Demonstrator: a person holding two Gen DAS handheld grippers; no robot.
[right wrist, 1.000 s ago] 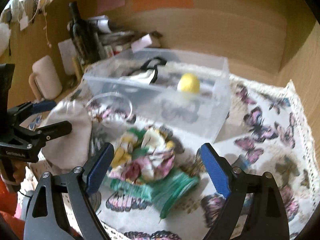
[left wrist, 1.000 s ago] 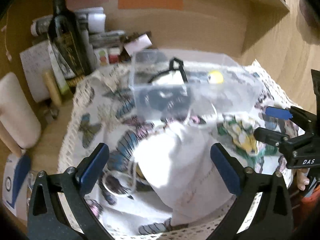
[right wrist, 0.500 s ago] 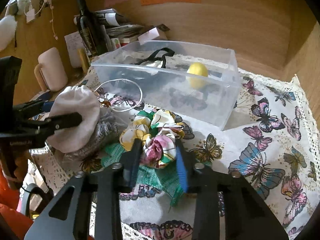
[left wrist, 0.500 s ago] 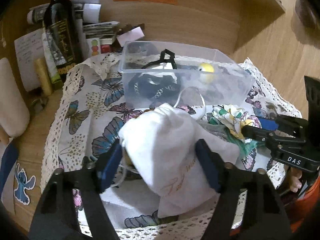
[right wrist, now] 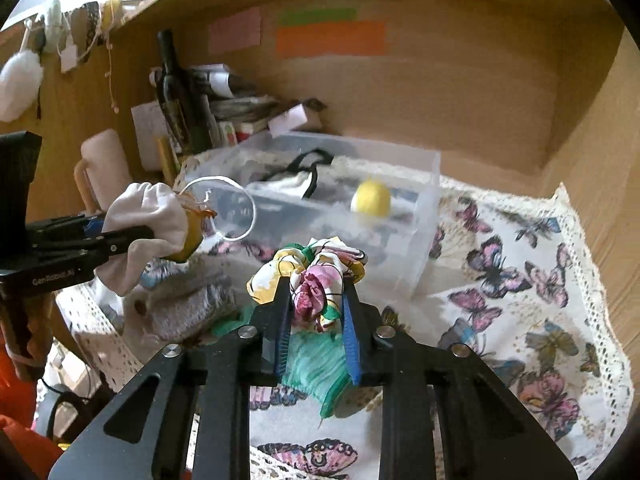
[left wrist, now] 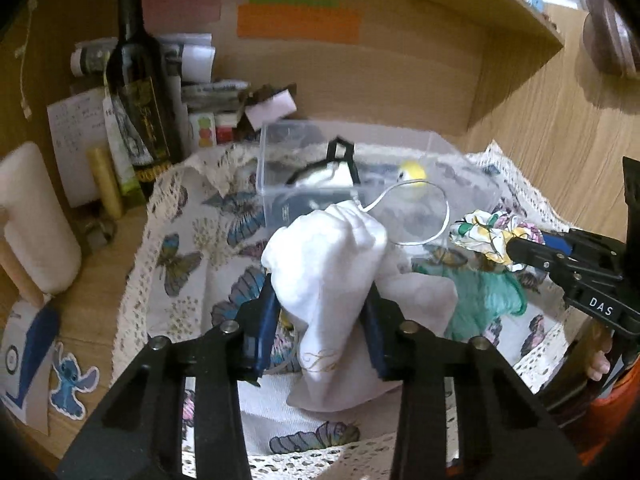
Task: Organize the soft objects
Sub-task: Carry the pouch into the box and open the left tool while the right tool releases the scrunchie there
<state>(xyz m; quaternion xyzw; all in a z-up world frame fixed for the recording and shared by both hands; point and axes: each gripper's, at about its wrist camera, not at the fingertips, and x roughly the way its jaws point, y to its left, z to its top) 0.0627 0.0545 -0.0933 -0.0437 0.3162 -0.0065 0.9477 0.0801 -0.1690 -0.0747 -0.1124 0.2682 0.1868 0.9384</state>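
Observation:
My left gripper [left wrist: 320,320] is shut on a white drawstring pouch [left wrist: 328,264] and holds it lifted above the butterfly cloth; the pouch also shows in the right wrist view [right wrist: 148,220], its cord loop [right wrist: 236,208] hanging free. My right gripper [right wrist: 314,312] is shut on a floral scrunchie [right wrist: 312,280], raised above the cloth, also visible in the left wrist view [left wrist: 488,236]. A clear plastic box [right wrist: 416,208] stands behind, holding a yellow ball [right wrist: 370,200] and a black-strapped white item [right wrist: 296,180].
A green mesh piece [right wrist: 316,368] and a grey knitted item [right wrist: 188,304] lie on the butterfly cloth [right wrist: 520,300]. A dark bottle [left wrist: 140,92], papers and small boxes stand at the back left. A pink mug [right wrist: 104,164] stands left. Wooden walls enclose the desk.
Both grippers closed from open, the left on the pouch and the right on the scrunchie, then lifted them off the cloth.

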